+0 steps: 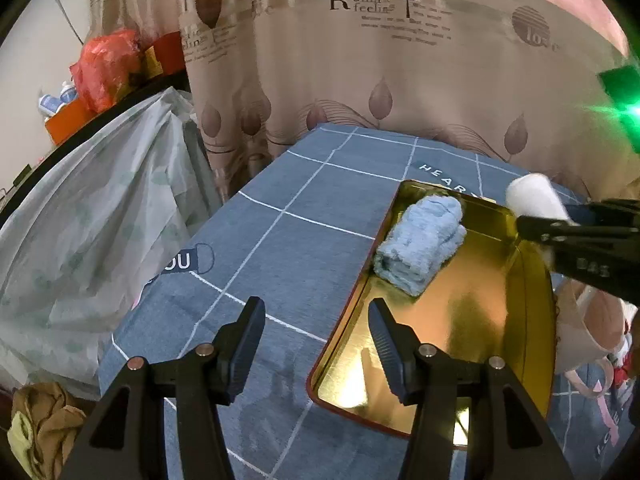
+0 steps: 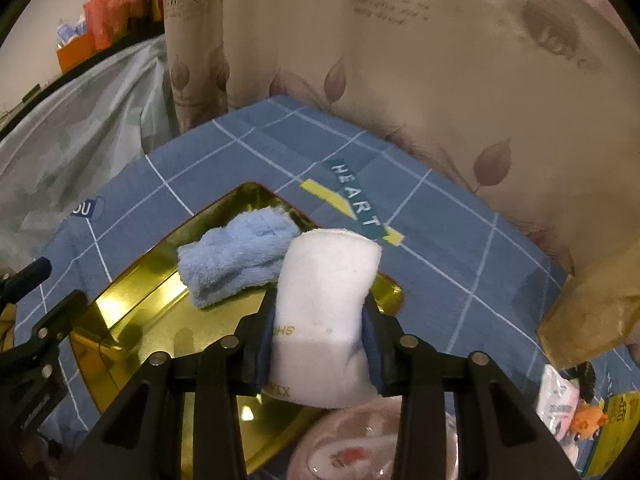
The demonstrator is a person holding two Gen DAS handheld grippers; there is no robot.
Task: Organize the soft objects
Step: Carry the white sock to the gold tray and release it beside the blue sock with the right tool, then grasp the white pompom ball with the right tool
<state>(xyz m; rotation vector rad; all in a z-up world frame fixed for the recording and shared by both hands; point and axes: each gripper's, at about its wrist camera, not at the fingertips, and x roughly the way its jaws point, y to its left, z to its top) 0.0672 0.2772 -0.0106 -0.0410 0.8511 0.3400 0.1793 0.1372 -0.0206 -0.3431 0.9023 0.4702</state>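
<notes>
Fingers of our right gripper [image 2: 318,344] are pressed on both sides of a rolled white towel [image 2: 326,312], and we hold it above the near side of the gold tray [image 2: 132,300]. Our left gripper [image 1: 316,344] has its fingers spread apart with nothing between them; it hangs over the blue checked cloth [image 1: 280,240] at the tray's near left rim.

We judge the task as partly done. One rolled light blue towel [image 1: 420,244] already lies inside the tray, near its far left corner. The white towel is not yet put down, so it is left to place it, probably beside the blue one, where the tray bottom is free. Whether more soft things wait outside the tray, we cannot tell.

About its look: the white towel is a thick, short roll, smooth, with small gold letters on its lower part. It gets narrower where the fingers squeeze it, so it seems soft.
</notes>
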